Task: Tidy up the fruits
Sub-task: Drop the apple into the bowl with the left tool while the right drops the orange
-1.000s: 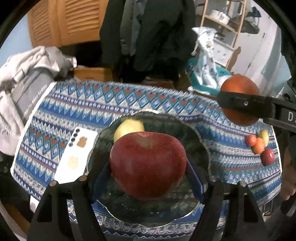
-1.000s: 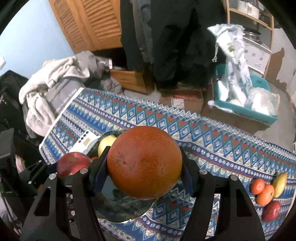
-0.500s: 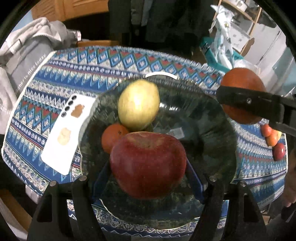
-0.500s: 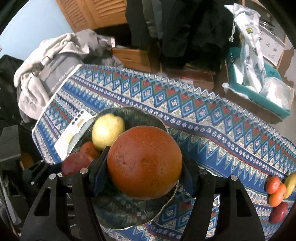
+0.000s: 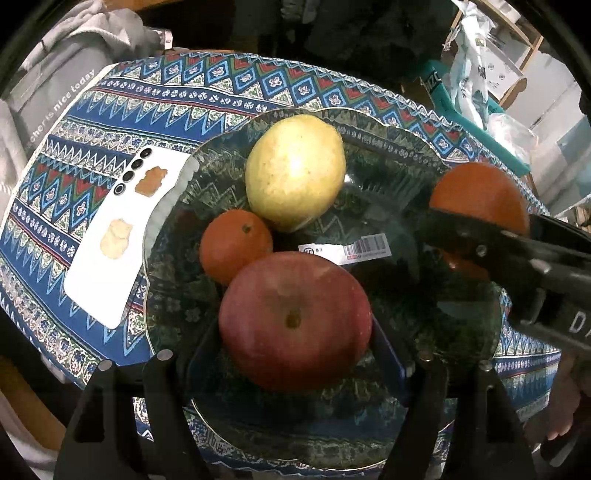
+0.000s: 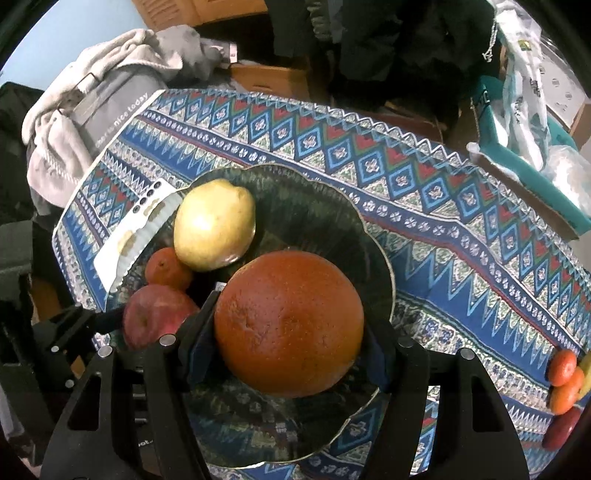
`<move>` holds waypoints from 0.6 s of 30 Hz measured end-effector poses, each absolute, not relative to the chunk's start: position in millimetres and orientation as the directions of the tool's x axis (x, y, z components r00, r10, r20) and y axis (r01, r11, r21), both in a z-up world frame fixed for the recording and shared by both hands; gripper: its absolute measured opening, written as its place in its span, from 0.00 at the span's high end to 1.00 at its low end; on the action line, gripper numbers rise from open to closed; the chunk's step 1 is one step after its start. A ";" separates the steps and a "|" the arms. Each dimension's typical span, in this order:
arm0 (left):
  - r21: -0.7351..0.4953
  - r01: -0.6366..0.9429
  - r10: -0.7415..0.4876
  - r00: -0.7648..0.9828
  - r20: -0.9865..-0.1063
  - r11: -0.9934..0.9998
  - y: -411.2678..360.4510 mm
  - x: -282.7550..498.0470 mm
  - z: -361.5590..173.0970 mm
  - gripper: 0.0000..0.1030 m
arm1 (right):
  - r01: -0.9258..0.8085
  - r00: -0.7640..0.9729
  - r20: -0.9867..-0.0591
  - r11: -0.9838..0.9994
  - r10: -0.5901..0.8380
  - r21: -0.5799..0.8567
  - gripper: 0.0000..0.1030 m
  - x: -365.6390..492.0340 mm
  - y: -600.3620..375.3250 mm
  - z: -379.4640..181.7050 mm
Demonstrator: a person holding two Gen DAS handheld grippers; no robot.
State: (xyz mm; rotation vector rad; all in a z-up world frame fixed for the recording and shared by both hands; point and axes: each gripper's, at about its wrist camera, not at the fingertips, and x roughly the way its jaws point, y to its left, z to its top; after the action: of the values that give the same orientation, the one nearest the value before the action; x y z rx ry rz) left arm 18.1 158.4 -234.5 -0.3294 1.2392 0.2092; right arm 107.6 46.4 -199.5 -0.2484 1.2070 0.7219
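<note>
Patterned blue tablecloth [image 6: 461, 229], dark glass bowl [image 6: 332, 221] on it. Left gripper [image 5: 295, 332] clamps red apple [image 5: 295, 321]; right gripper [image 6: 288, 343] clamps large orange [image 6: 288, 321], both over bowl.

a home: laundry pile [image 6: 85, 110], louvered wardrobe [image 6: 192, 9].

The far-left of the glass bowl [image 5: 369, 147] is taken up by a yellow pear [image 5: 295, 171] and a small orange [image 5: 234, 245]. Bare glass is seen around the barcode label [image 5: 347, 249]; its right side is apparently open. A white phone [image 5: 122, 236] is pressed against the bowl's left rim.
</note>
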 end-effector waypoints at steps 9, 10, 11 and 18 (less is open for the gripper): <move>-0.148 -0.362 -0.018 0.340 -0.940 0.920 168.8 14.1 -220.0 0.24 | -0.616 0.130 -0.913 0.753 0.387 0.231 0.33 110.2 50.6 -206.1; -0.148 -0.363 -0.015 0.345 -0.939 0.920 170.3 13.5 -217.6 0.24 | -0.613 0.127 -0.913 0.755 0.387 0.234 0.33 110.9 51.0 -206.9; -0.146 -0.366 -0.011 0.346 -0.938 0.919 172.1 13.0 -216.8 0.24 | -0.610 0.125 -0.914 0.757 0.386 0.236 0.33 111.4 51.1 -207.6; -0.134 -0.374 0.014 0.367 -0.930 0.918 175.9 11.1 -209.9 0.24 | -0.577 0.086 -0.927 0.776 0.365 0.252 0.33 118.5 53.2 -221.5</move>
State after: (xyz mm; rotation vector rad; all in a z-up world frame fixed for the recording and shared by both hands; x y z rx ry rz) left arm 11.1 175.9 -209.9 -0.3499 1.1751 0.2561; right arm 118.5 53.2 -221.5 -0.1966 1.3081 0.7091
